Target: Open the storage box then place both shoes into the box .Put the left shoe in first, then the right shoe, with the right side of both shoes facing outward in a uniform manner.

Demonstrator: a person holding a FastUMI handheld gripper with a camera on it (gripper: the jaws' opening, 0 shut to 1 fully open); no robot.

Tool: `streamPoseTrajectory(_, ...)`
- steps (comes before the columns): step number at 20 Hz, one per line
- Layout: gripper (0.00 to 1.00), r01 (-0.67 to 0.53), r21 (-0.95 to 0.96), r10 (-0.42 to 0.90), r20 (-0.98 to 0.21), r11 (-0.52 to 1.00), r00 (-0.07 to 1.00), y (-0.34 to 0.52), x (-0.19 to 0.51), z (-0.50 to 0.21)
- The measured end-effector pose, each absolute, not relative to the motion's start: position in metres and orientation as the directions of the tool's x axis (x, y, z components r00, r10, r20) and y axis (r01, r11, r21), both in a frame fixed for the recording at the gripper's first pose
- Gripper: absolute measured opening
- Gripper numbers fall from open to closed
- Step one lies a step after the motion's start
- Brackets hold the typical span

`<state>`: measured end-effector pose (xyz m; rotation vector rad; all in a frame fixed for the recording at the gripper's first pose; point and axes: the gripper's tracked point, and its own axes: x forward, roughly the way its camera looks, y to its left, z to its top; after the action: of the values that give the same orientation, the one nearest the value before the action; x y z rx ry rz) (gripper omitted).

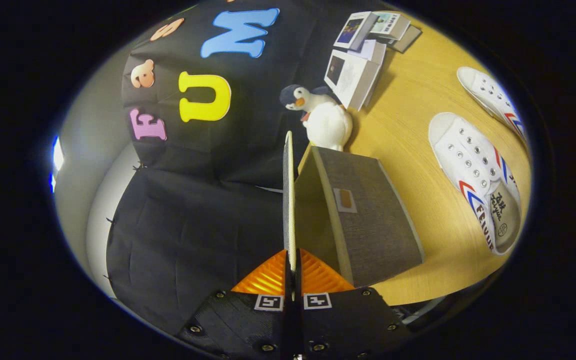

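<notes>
Wooden tabletop (408, 120), box-opening step under way
You are pinching the lid (289, 200) of the storage box (368, 220) edge-on in the gripper (292, 272); both shoes (478, 175) are waiting at two o'clock, so next you are swinging it fully open

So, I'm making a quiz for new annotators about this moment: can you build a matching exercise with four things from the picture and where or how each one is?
Things:
1. lid
2. storage box
3. penguin toy
4. two white shoes

Places or states:
A. stands just beyond the box, next to the stack of books
B. lie on the wooden table, outside the box
C. pinched edge-on between the fingers of the gripper
D. grey fabric, open, just ahead of the fingers

Pairs: 1-C, 2-D, 3-A, 4-B
</notes>
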<state>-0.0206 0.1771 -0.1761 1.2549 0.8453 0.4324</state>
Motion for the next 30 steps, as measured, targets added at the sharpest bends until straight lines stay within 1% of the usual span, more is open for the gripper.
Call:
streamPoseTrajectory(6,0.0,0.043,0.951,0.73,-0.263,0.306,0.631,0.205,-0.012,-0.123)
streamPoseTrajectory(13,0.0,-0.059,0.932,0.752,-0.251,0.358,0.609,0.248,-0.007,-0.088)
streamPoseTrajectory(20,0.01,-0.129,0.907,0.77,-0.257,0.4,0.584,0.3,-0.008,-0.075)
streamPoseTrajectory(25,0.01,-0.157,0.891,0.764,-0.262,0.426,0.589,0.336,-0.006,-0.072)
streamPoseTrajectory(30,0.01,-0.223,0.83,0.759,-0.315,0.511,0.57,0.369,-0.006,-0.086)
